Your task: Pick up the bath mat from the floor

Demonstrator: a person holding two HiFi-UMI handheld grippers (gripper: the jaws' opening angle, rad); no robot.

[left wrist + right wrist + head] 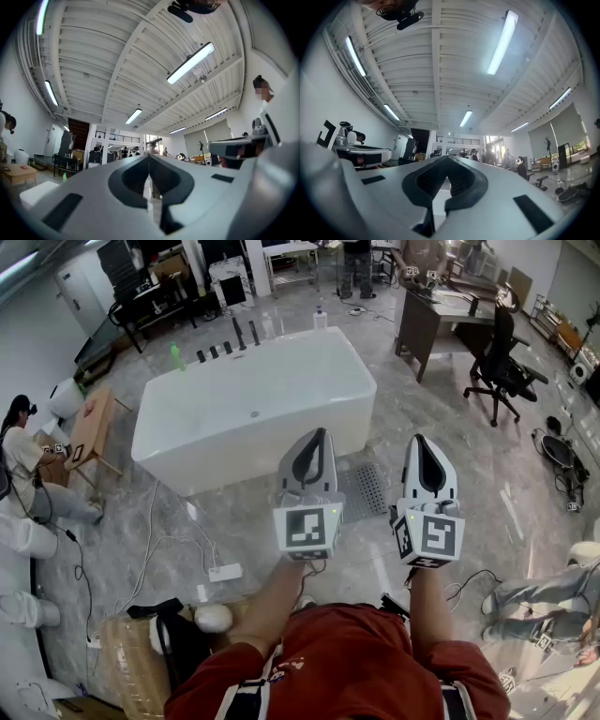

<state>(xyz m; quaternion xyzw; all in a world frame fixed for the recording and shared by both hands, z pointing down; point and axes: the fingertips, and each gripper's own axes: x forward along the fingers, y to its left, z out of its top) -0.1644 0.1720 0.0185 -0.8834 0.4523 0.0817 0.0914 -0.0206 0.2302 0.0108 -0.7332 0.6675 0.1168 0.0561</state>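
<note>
A grey textured bath mat [365, 491] lies on the marble floor just in front of the white bathtub [253, 409]; its left part is hidden behind my left gripper. The left gripper [319, 433] and the right gripper [419, 439] are held side by side at chest height, well above the mat. Both have their jaws shut with nothing between them. Both point forward and upward, so the left gripper view shows its gripper [149, 157] against the ceiling and far hall. The right gripper view shows its gripper [447, 159] the same way. The mat is in neither gripper view.
A power strip [225, 572] with cables lies on the floor to my left. A wooden stool [92, 427] and a seated person are at the far left. A desk [441, 310] and an office chair [502, 367] stand at the back right. A person's legs [534, 601] are at the right.
</note>
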